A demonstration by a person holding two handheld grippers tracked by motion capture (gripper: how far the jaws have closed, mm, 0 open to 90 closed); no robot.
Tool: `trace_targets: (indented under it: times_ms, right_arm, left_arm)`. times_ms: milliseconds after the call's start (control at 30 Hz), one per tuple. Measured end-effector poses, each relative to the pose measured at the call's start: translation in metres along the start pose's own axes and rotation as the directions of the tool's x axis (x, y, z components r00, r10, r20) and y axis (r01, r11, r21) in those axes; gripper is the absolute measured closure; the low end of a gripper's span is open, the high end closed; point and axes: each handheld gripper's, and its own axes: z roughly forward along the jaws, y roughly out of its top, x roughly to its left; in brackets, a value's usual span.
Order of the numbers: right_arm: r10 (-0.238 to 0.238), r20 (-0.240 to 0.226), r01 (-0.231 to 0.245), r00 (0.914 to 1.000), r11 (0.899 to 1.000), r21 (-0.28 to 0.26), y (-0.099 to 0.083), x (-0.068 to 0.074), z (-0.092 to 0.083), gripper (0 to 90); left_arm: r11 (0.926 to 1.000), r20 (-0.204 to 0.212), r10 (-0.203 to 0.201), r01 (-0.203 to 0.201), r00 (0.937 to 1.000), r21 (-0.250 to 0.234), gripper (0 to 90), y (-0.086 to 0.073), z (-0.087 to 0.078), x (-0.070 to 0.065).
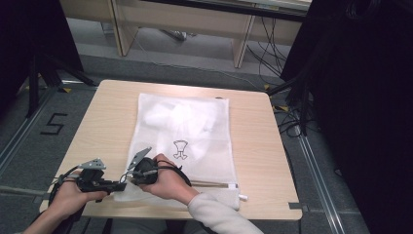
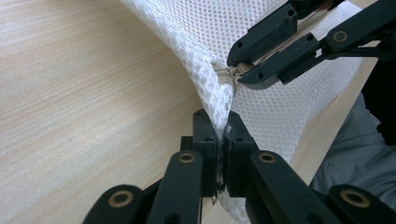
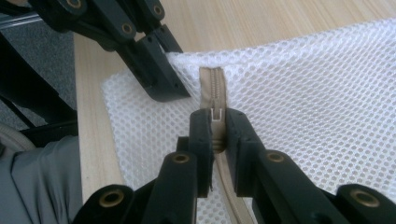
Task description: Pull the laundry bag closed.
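A pale wood tabletop (image 1: 104,122) stands on grey carpet floor (image 1: 321,161) marked with a black "5" (image 1: 53,123). Behind, light wooden furniture legs (image 1: 124,29), loose cables (image 1: 265,53), and what may be dark curtains (image 1: 360,97).

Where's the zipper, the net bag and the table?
zipper (image 3: 213,88), right gripper view, on its beige tape.
net bag (image 1: 214,156), high view, on its bare mesh.
table (image 1: 112,112), high view, on bare wood.

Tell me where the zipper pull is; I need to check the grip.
In the right gripper view, the zipper pull sits pinched between the right tool, at the mesh bag corner beside the left tool.
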Motion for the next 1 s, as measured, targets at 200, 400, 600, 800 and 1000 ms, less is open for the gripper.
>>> trace_targets:
  times_ms: [200,400,600,800,1000]
  right_arm:
    - [-0.002,-0.001,0.002,1.0000,1.000,-0.001,-0.004,0.000,0.000,82.5]
    - [-0.016,0.022,0.017,0.9996,0.999,-0.044,-0.010,0.004,-0.001,82.5]
    - [0.009,0.017,-0.008,0.9998,0.998,-0.057,-0.015,0.004,-0.002,82.5]
    - [0.023,0.005,-0.022,0.9997,0.998,-0.059,-0.017,0.003,-0.006,82.5]
    - [0.022,-0.006,-0.023,0.9997,0.999,-0.036,-0.022,0.001,-0.003,82.6]
  left_arm:
    - [1.0000,-0.002,0.008,-0.008,1.0000,-0.004,85.2,0.000,0.000,0.000]
    - [0.9999,-0.014,0.014,-0.014,0.9998,0.007,84.8,0.000,0.000,-0.001]
    - [0.9997,-0.023,0.023,-0.023,0.9995,0.011,84.9,0.000,0.001,-0.002]
    - [0.9995,-0.014,0.021,-0.022,0.9997,-0.025,84.9,-0.001,0.002,-0.003]
    - [0.9995,-0.008,0.028,-0.028,0.9996,-0.016,85.0,-0.002,0.001,-0.002]
